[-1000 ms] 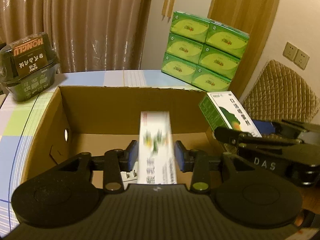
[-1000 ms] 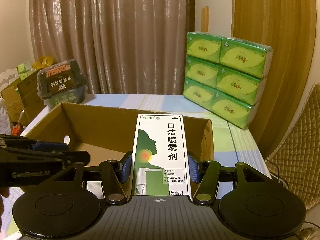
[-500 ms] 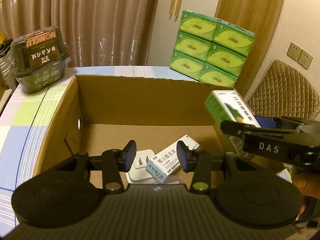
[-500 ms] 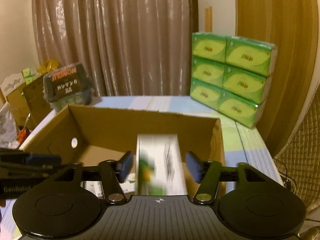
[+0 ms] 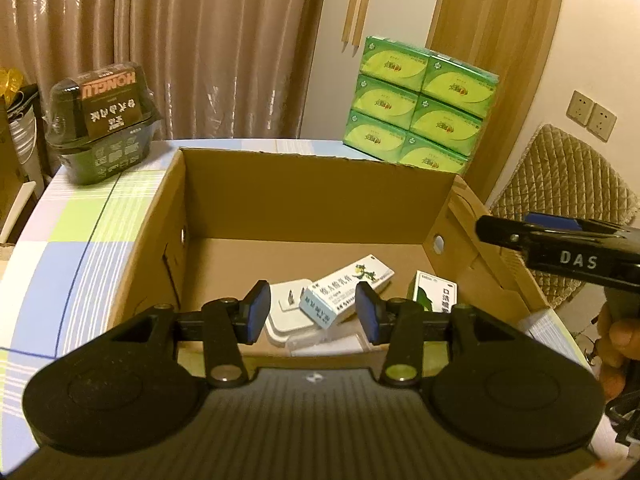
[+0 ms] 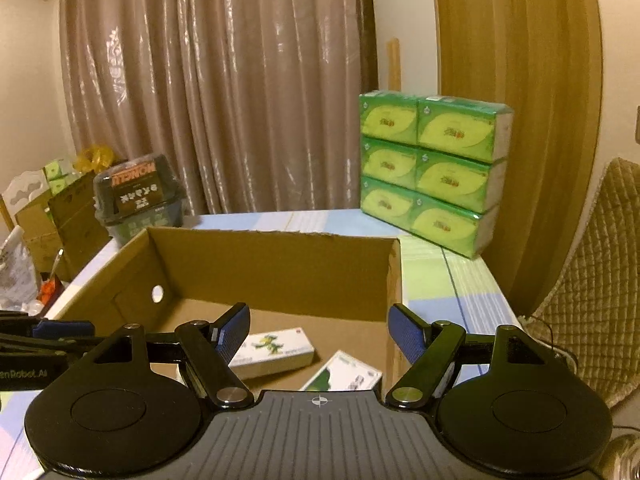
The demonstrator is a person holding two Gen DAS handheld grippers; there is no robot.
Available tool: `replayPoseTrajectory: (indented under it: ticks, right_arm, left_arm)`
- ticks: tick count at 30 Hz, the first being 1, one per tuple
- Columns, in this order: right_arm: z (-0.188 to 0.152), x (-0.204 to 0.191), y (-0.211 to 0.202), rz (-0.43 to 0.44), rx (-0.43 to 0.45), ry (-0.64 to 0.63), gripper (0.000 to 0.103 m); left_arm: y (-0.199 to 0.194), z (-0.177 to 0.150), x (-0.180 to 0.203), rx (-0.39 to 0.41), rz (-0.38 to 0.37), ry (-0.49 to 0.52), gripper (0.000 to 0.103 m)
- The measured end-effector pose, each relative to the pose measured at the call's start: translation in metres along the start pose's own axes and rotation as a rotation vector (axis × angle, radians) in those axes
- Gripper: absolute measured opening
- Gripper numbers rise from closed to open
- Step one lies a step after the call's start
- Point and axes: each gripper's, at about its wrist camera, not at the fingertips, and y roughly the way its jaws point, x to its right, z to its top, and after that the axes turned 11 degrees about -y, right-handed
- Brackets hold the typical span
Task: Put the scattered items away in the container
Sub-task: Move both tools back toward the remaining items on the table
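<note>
Down in the cardboard box lie the things already gathered: a white medicine carton with a green lizard print, tipped across a white plug adapter, and just to its right a green-and-white throat spray box leaning near the box's right wall. From the right wrist view the same lizard carton and spray box rest apart on the brown floor of the box, neither touched by anything.

The left hand-held gripper hangs over the near edge of the box with its blue pads spread wide and nothing between them. The right hand-held gripper is likewise spread wide and empty, poised above the near right corner; its black body shows at the side in the left view.

To my eye the drop-off step is finished for both, and the job now stands between placements. The next move, I'd guess, calls for turning away from the box to look for anything loose on the checked desk; none shows in these views. The dark HONGLU tub and the stack of green tissue packs stand well behind the box, and I can't say whether they count as scattered items.
</note>
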Motion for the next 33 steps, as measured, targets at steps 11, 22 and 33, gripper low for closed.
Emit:
replayPoseTrajectory:
  ticks: [11, 22, 33]
  right_arm:
    - [-0.049, -0.019, -0.072, 0.017, -0.039, 0.005, 0.074]
    - [-0.104, -0.020, -0.122, 0.005, -0.144, 0.017, 0.075]
    - [-0.140, -0.040, -0.152, 0.064, -0.206, -0.017, 0.076]
  left_arm:
    - [-0.055, -0.043, 0.007, 0.007, 0.001, 0.003, 0.078]
    - [-0.107, -0.105, -0.004, -0.024, 0.052, 0.034, 0.098]
    - [-0.142, -0.161, -0.029, -0.087, 0.133, 0.051, 0.101]
